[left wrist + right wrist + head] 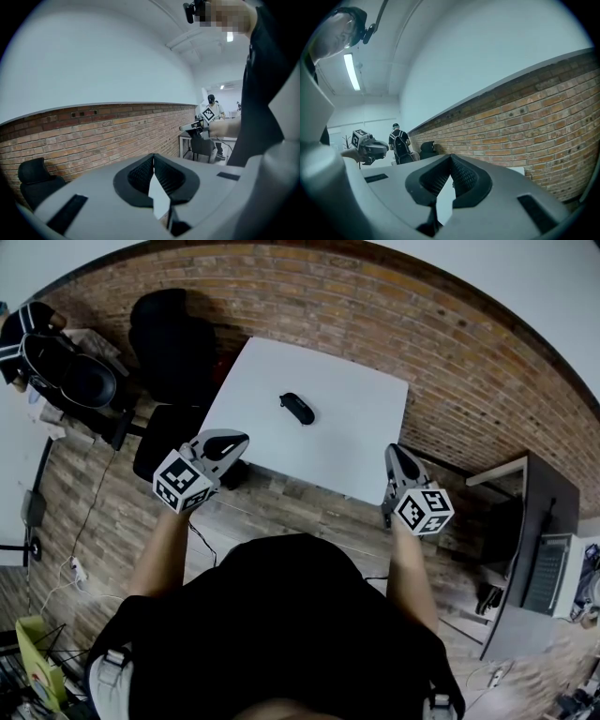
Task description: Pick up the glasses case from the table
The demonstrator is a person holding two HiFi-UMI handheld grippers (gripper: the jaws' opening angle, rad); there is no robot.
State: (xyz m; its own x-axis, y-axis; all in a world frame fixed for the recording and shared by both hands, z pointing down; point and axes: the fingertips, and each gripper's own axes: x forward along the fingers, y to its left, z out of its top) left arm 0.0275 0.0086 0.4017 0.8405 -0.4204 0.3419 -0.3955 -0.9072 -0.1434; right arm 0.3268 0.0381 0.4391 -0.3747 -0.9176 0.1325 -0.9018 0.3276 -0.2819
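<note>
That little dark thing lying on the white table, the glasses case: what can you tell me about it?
The glasses case is a small, dark, oblong pod with rounded ends and a slight sheen. It looks closed. It lies flat and slantwise on the white table, a little left of the middle, touching only the tabletop. The left claw and right claw are well apart from it, near the table's front corners. Its material and any seam are too small to tell.
</note>
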